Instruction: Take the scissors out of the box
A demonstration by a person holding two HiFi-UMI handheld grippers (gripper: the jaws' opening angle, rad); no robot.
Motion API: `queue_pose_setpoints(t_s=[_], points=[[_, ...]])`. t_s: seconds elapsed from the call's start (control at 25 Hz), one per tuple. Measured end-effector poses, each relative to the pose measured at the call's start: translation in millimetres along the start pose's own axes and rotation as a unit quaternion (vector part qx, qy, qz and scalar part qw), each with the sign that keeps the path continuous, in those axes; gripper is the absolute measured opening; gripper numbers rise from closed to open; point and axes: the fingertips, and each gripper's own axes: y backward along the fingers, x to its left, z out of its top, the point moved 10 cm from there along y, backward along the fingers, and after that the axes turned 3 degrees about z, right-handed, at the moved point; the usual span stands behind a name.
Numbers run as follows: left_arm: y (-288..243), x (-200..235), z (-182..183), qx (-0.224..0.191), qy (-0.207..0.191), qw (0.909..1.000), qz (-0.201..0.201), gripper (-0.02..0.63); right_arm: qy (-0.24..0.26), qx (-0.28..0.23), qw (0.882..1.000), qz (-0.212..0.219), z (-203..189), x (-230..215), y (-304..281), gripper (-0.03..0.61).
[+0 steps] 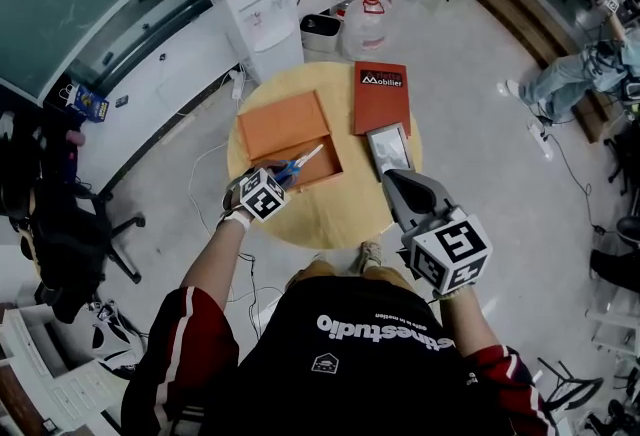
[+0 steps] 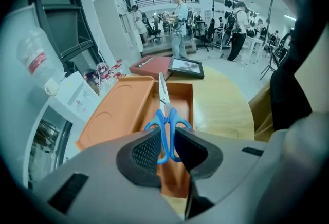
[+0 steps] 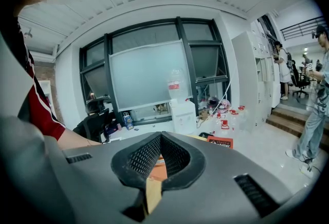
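We look down on a round wooden counter (image 1: 345, 212) on a pale office floor, with a water dispenser (image 1: 255, 9) at upper left. Left of center, our left hand-held gripper (image 1: 278, 178) pinches the blue-handled scissors (image 1: 298, 165) by the handles, blades pointing over the open orange box (image 1: 330, 164). At lower right, our right hand-held gripper (image 1: 393, 179) is pressed together and empty.

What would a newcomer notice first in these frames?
First, the blue-handled scissors, pinched by their handles in the left gripper, with the blades pointing out over the open orange box. Next, the round wooden table that the box sits on, in the middle of a busy open room. The right gripper is shut and empty over the table's right side.
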Motion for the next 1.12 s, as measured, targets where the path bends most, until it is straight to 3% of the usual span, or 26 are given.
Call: queue_pose_setpoints(t_s=[0.24, 0.48, 0.68, 1.12], points=[[27.6, -0.8, 10.6, -0.046, 0.041, 0.9981, -0.009, 0.095, 0.001, -0.010, 1.000, -0.011, 7.1, 4.3, 6.8, 0.028], [49.6, -4.4, 24.6, -0.110, 0.066, 0.9917, 0.012, 0.095, 0.010, -0.016, 1.000, -0.021, 12.8, 9.4, 14.1, 0.028], [77.7, -1.5, 35.4, -0.168, 0.090, 0.9812, 0.031, 0.095, 0.011, -0.029, 0.999, -0.028, 18.6, 16.5, 17.4, 0.028], [160.5, 12.4, 62.9, -0.282, 0.098, 0.9506, 0.086, 0.095, 0.023, -0.066, 0.997, -0.032, 36.9, 32.7, 17.6, 0.028]])
